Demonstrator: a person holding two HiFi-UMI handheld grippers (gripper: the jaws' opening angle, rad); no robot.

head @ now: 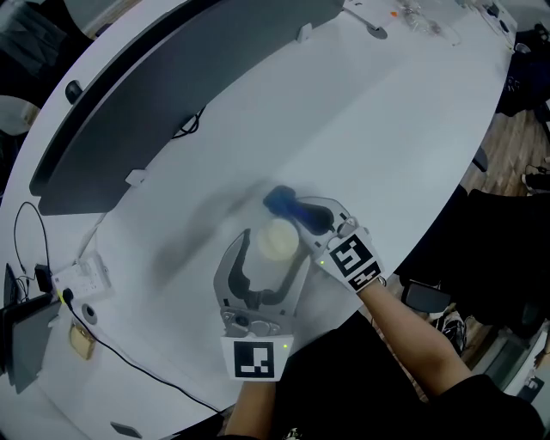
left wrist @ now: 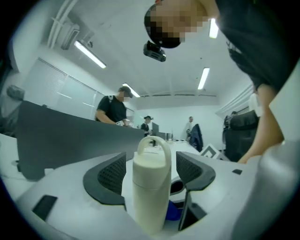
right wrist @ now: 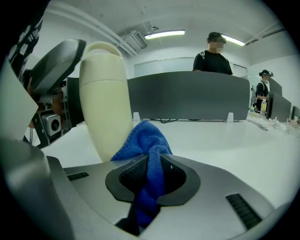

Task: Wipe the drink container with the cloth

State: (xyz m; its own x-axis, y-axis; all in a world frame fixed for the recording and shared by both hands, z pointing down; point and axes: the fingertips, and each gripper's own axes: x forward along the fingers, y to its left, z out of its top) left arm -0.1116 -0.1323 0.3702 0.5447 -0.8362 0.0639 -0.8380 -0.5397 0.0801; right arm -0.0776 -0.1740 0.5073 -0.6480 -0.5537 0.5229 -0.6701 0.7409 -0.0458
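A cream drink container (head: 278, 239) with a loop handle on its lid stands upright on the white table (head: 387, 129). My left gripper (head: 271, 255) reaches round it from the near side. In the left gripper view the container (left wrist: 150, 187) stands between the two dark pads (left wrist: 112, 176) with a thin gap on each side, so the left gripper (left wrist: 151, 161) is open. My right gripper (head: 314, 220) comes in from the right, shut on a blue cloth (head: 282, 203). In the right gripper view the cloth (right wrist: 140, 138) bunches out of the right gripper (right wrist: 152, 166) against the container's (right wrist: 104, 103) lower side.
A long dark grey partition (head: 172, 94) runs across the table's far left. Cables, a white adapter (head: 84, 279) and a dark device (head: 21, 331) lie at the left edge. Small items (head: 412, 17) sit at the far end. A person (right wrist: 213, 56) stands behind the partition.
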